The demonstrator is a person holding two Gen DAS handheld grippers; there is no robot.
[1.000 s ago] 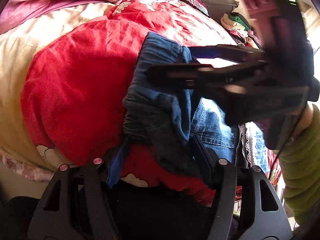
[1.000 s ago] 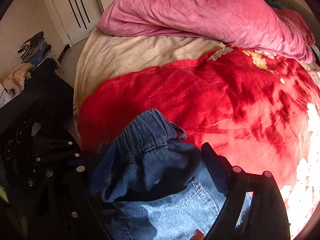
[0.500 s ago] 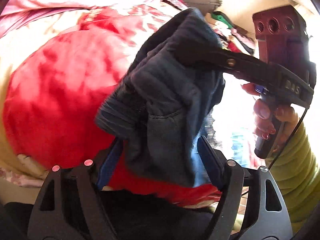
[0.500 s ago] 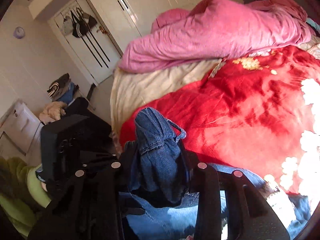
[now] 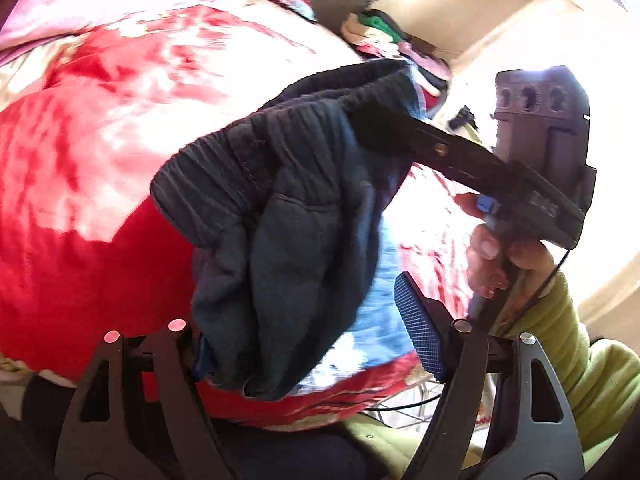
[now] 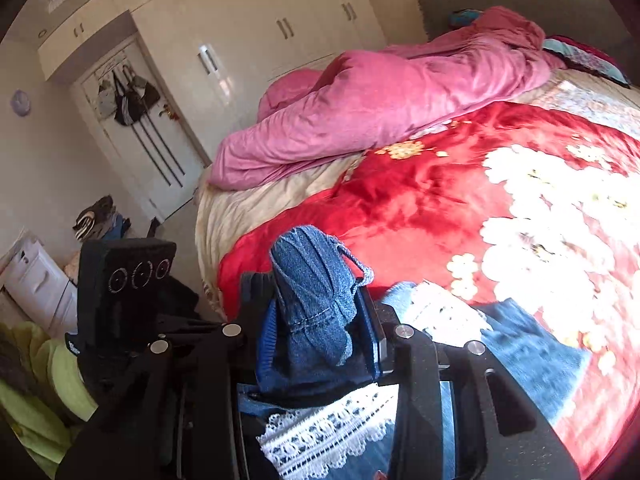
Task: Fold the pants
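Dark blue jeans [image 5: 288, 216] hang bunched above the red bed cover. My right gripper [image 6: 312, 304] pinches the ribbed waistband [image 6: 316, 280] near a belt loop; its jaws are easing open slightly while the pads still press the denim. In the left wrist view the right gripper [image 5: 372, 120] reaches in from the right, carried by a hand [image 5: 496, 256] in a green sleeve. My left gripper [image 5: 304, 320] stands wide below, with the jeans drooping between its fingers. Its right blue pad [image 5: 416, 332] is bare and the left pad is hidden by cloth.
A red floral blanket [image 6: 420, 208] covers the bed, with a pink quilt [image 6: 380, 108] heaped at its far side. White lace cloth [image 6: 340, 428] shows below the right gripper. White wardrobes [image 6: 248, 52], a door hung with bags [image 6: 132, 120] and a floor clothes pile [image 6: 96, 220] stand to the left.
The right gripper has closed on the waistband and both hands have lifted the jeans off the blanket. The left jaws have spread wider around the hanging cloth.
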